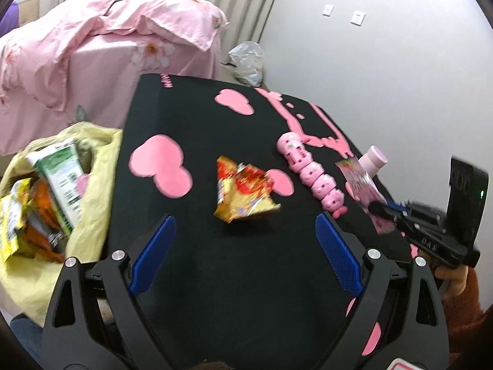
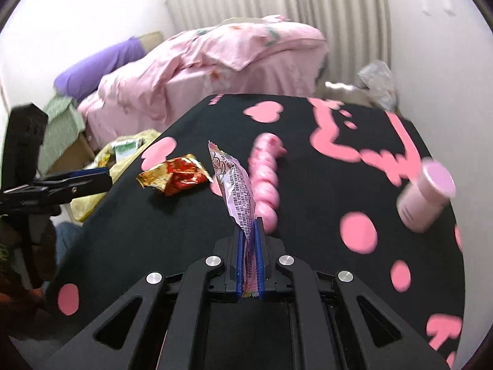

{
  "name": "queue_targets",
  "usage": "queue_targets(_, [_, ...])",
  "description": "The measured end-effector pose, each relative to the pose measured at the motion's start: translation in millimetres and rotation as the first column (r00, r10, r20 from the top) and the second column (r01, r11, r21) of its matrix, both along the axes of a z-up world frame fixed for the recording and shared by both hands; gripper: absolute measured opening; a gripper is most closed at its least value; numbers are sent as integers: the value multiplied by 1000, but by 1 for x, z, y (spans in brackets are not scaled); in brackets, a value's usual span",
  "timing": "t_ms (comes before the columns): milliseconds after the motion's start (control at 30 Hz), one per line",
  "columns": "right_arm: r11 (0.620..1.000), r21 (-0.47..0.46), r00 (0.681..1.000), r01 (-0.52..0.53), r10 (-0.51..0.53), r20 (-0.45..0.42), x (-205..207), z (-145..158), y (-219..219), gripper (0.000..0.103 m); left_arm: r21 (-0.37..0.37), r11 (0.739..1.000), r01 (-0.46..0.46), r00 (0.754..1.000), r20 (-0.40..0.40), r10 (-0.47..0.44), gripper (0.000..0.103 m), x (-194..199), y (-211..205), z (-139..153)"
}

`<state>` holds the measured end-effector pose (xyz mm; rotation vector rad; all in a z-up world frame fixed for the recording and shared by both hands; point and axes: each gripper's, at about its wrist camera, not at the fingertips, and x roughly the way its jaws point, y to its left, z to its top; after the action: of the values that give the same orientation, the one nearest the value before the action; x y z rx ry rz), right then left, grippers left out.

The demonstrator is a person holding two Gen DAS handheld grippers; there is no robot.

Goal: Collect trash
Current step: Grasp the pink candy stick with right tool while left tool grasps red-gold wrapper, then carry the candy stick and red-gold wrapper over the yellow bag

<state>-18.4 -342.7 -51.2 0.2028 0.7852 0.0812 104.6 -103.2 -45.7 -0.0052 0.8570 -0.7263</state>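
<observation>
Pink wrapper (image 2: 238, 191) pinched in right gripper (image 2: 250, 231), long axis pointing away (upward-tilted).

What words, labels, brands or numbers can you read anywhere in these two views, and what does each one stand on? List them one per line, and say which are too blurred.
"DAS" (uncertain): faint letters on the right gripper body, left wrist view.
Pink wrapper held in that gripper: dense print, too small to read.
Green carton in the yellow bag: print blurred.
Red-gold wrapper: no readable text.
Pink bottle: label blurred.
</observation>
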Motion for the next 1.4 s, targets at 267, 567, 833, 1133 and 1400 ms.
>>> queue_targets(267, [997, 51, 998, 61, -62, 25, -25, -2, -21, 9, 201, 979, 28, 998, 42, -38, 93, 18, -57, -26])
queue_targets(567, [996, 48, 996, 69, -71, 52, -37, -1, -25, 9, 206, 978, -33, 999, 17, 30, 51, 22, -52, -25])
queue_targets(833, [1000, 3, 992, 20, -20, 126, -36, 29, -5, 9, 79, 993, -85, 988, 136, 74, 51, -18, -16, 29])
queue_targets(1133, [995, -70, 977, -73, 86, 193, -27, 71, 37, 9, -9, 985, -170, 966, 195, 168, 51, -46, 44, 65])
queue_targets(1400, [982, -106, 966, -158, 176, 190, -4, 91, 75, 9, -15, 958, -287, 922, 265, 280, 51, -45, 85, 80])
